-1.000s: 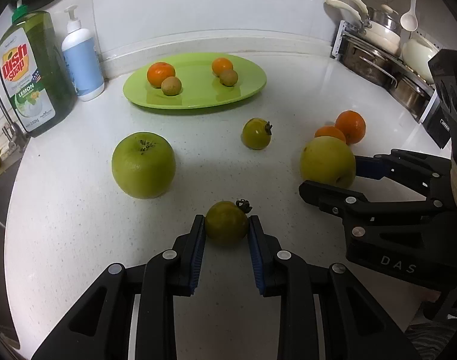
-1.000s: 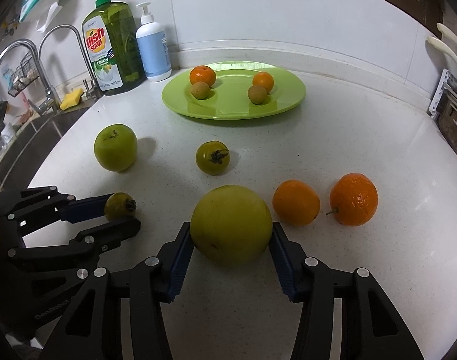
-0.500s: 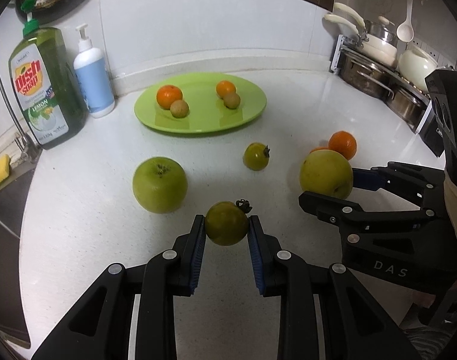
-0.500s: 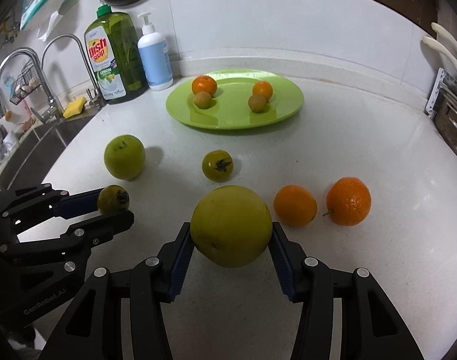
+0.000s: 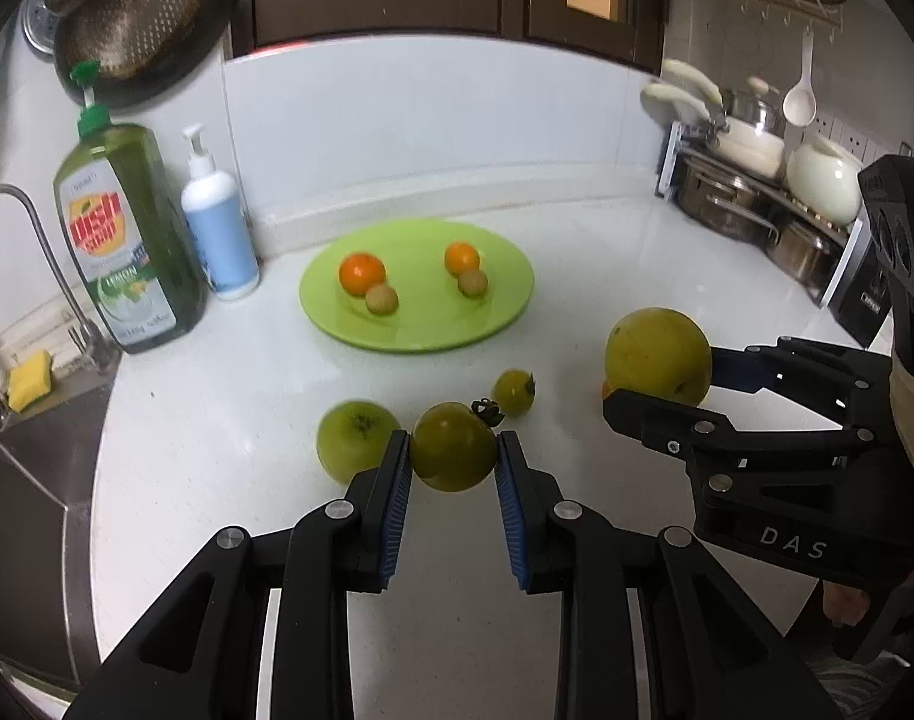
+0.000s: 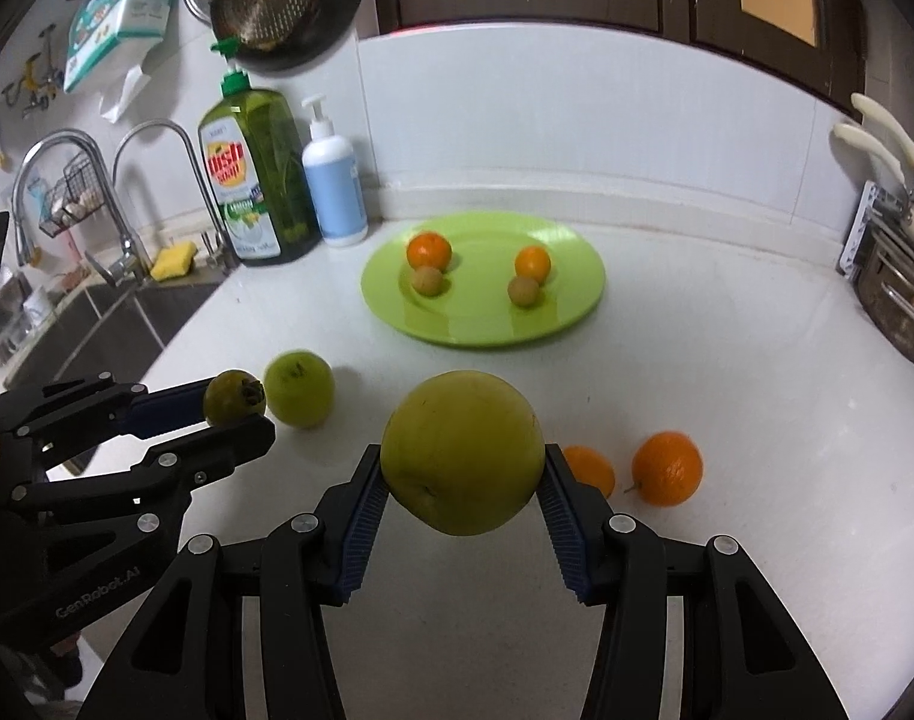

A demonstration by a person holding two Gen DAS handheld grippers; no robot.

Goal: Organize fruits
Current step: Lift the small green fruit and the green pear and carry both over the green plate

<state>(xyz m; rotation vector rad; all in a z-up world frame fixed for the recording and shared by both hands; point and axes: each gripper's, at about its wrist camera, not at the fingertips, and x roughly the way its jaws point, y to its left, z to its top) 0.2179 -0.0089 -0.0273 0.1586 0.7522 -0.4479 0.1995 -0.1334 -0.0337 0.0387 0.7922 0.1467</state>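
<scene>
My left gripper (image 5: 454,450) is shut on a small green persimmon (image 5: 453,446) and holds it above the white counter; it also shows in the right wrist view (image 6: 235,397). My right gripper (image 6: 463,468) is shut on a large yellow-green pear (image 6: 463,450), lifted off the counter, seen too in the left wrist view (image 5: 658,356). A green plate (image 5: 493,312) at the back holds two small oranges (image 5: 361,273) and two small brown fruits (image 5: 381,300). A green apple (image 5: 349,438), a second small persimmon (image 5: 514,392) and two oranges (image 6: 667,468) lie on the counter.
A dish soap bottle (image 5: 127,240) and a white pump bottle (image 5: 217,228) stand at the back left by the sink (image 6: 97,324) and tap. A rack of pots (image 5: 751,192) stands at the back right.
Both grippers have risen from the counter with their fruit, the left with the persimmon and the right with the pear. The counter and plate now look farther below.
</scene>
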